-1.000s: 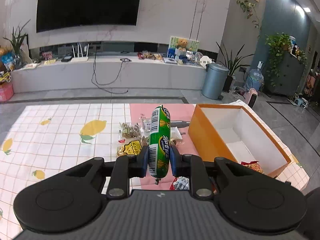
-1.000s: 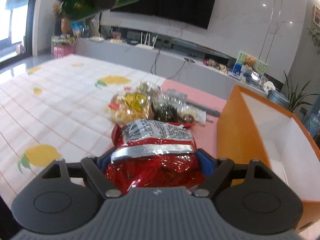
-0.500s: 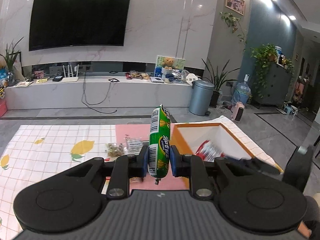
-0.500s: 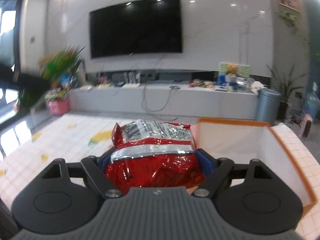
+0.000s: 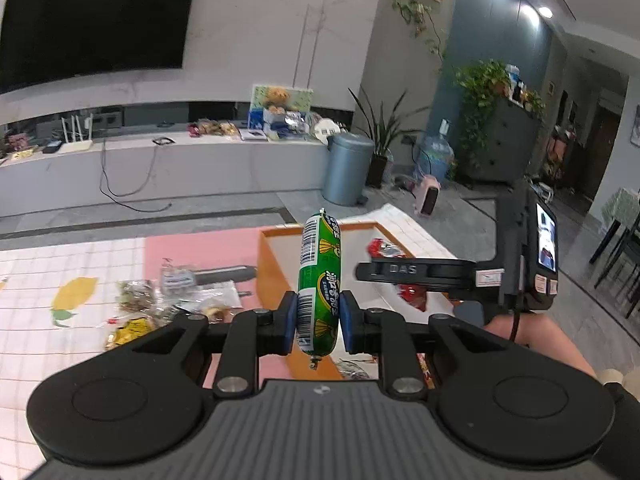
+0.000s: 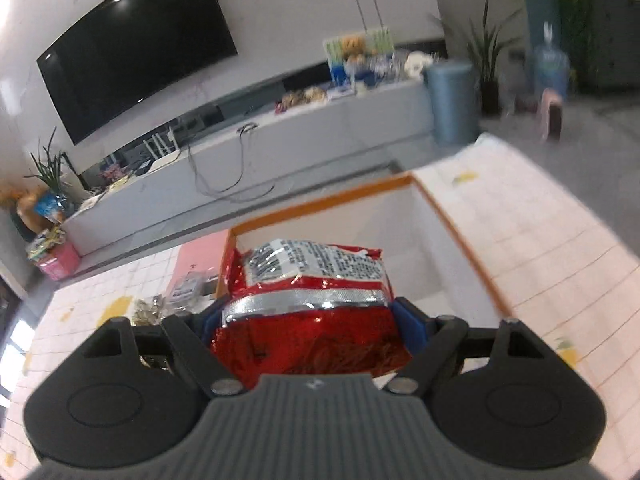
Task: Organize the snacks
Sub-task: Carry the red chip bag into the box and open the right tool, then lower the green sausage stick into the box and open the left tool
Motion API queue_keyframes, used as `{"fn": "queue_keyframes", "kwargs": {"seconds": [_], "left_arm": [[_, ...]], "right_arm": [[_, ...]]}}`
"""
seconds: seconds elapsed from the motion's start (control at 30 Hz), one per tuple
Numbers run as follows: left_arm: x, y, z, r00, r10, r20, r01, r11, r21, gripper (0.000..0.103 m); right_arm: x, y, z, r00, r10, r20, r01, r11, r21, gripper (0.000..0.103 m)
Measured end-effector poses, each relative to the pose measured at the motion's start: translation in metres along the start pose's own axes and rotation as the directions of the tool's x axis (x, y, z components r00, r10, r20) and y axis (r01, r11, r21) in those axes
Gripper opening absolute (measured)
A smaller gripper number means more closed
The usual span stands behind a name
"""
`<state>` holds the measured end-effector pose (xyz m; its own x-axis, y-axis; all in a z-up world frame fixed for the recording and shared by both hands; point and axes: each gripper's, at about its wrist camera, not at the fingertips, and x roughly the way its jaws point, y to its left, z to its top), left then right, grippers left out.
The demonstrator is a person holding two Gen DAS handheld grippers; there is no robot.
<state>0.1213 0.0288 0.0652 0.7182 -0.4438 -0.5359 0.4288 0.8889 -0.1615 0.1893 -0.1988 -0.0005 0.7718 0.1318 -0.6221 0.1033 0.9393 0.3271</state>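
While the left gripper [image 5: 318, 320] clamps a green sausage [image 5: 319, 288] upright, the right gripper [image 6: 310, 320] grips a red snack bag [image 6: 312, 304] above the orange box [image 6: 456, 232] by the table's right edge.

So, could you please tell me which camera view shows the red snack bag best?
The right wrist view: the red snack bag fills its centre, label readable. The left wrist view shows only red scraps of it behind the right gripper.

open-topped orange cardboard box [image 6: 448, 216] mostly bare inside; loose heap of small clear snack packets [image 5: 172, 300] crowds cloth beside its left wall.
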Motion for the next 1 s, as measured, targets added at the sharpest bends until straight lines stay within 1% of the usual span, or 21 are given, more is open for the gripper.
{"fn": "queue_keyframes", "kwargs": {"seconds": [0.07, 0.17, 0.23, 0.33, 0.43, 0.5, 0.63, 0.8, 0.87, 1.0], "left_arm": [[0.016, -0.001, -0.001, 1.0, 0.006, -0.028, -0.006, 1.0, -0.003, 0.024], [0.036, 0.003, -0.004, 0.998, 0.016, -0.056, -0.017, 1.0, -0.018, 0.024], [0.044, 0.007, -0.006, 0.997, 0.01, -0.071, -0.012, 0.999, -0.03, 0.024], [0.054, 0.012, -0.01, 0.996, 0.015, -0.086, -0.02, 0.998, -0.053, 0.024], [0.055, 0.015, -0.014, 0.995, 0.02, -0.101, -0.026, 0.998, -0.057, 0.024], [0.055, 0.015, -0.017, 0.994, 0.019, -0.106, -0.025, 0.998, -0.055, 0.024], [0.051, 0.015, -0.019, 0.993, 0.031, -0.11, -0.038, 0.997, -0.061, 0.024], [0.044, 0.005, -0.01, 0.994, 0.047, -0.099, -0.052, 0.998, -0.042, 0.024], [0.044, -0.004, -0.006, 0.994, 0.049, -0.1, -0.051, 0.998, -0.024, 0.024], [0.055, -0.025, 0.0, 0.991, 0.051, -0.125, -0.051, 0.999, 0.005, 0.024]], "right_arm": [[0.014, -0.001, -0.002, 1.0, -0.005, -0.027, 0.005, 1.0, -0.017, 0.081], [0.029, -0.002, -0.001, 0.998, 0.007, -0.061, -0.007, 1.0, -0.009, 0.081], [0.036, -0.001, -0.003, 0.997, 0.015, -0.077, -0.016, 1.0, -0.008, 0.082], [0.045, 0.006, -0.007, 0.996, -0.002, -0.085, -0.001, 0.999, -0.04, 0.085], [0.051, 0.011, -0.011, 0.993, 0.039, -0.109, -0.045, 0.998, -0.052, 0.089], [0.053, 0.011, -0.014, 0.991, 0.073, -0.115, -0.078, 0.996, -0.048, 0.099], [0.049, 0.011, -0.014, 0.99, 0.097, -0.104, -0.102, 0.994, -0.041, 0.099], [0.025, -0.006, -0.007, 0.993, 0.097, -0.062, -0.098, 0.995, -0.006, 0.1], [0.012, -0.013, -0.002, 0.997, 0.072, -0.033, -0.073, 0.997, -0.028, 0.1], [-0.014, -0.027, 0.006, 0.999, -0.023, 0.03, 0.026, 0.992, -0.122, 0.1]]}}
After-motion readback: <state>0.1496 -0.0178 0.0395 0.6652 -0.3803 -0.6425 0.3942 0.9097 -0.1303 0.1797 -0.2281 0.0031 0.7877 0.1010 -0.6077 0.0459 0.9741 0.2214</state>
